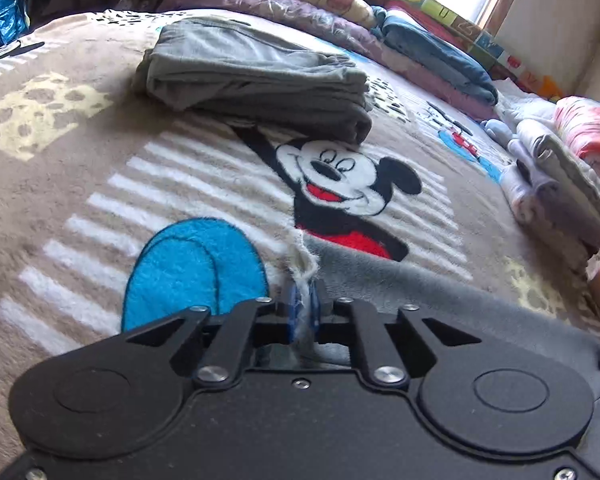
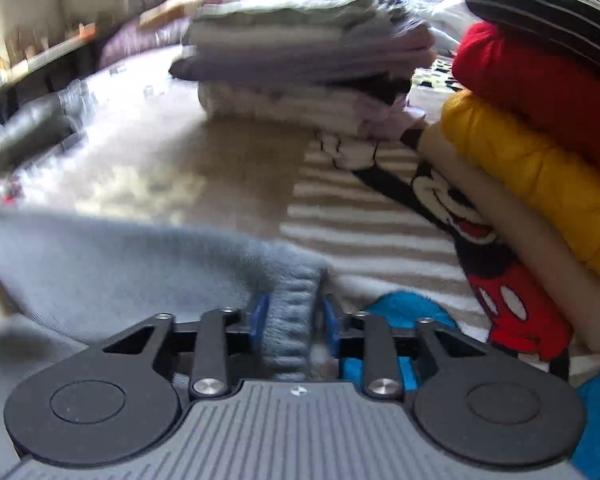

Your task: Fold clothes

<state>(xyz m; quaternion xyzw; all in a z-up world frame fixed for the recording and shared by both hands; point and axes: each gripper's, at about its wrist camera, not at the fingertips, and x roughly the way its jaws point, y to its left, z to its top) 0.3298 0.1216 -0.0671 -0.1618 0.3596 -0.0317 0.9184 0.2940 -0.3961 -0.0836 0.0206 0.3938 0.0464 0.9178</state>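
Note:
A grey fleece garment (image 1: 440, 292) lies low on the Mickey Mouse blanket (image 1: 80, 200). My left gripper (image 1: 305, 312) is shut on its frayed whitish edge, which stands up between the blue pads. In the right wrist view the same grey garment (image 2: 120, 264) spreads to the left, and my right gripper (image 2: 294, 320) is shut on its ribbed knit cuff between the blue pads (image 2: 260, 316). Both grippers hold the cloth just above the blanket (image 2: 360, 216).
A folded grey garment (image 1: 256, 76) lies ahead of the left gripper. A stack of folded pale clothes (image 1: 560, 192) is at the right, also ahead in the right wrist view (image 2: 308, 64). A red, yellow and cream stack (image 2: 540, 120) stands close on the right. Quilts (image 1: 340, 12) line the far side.

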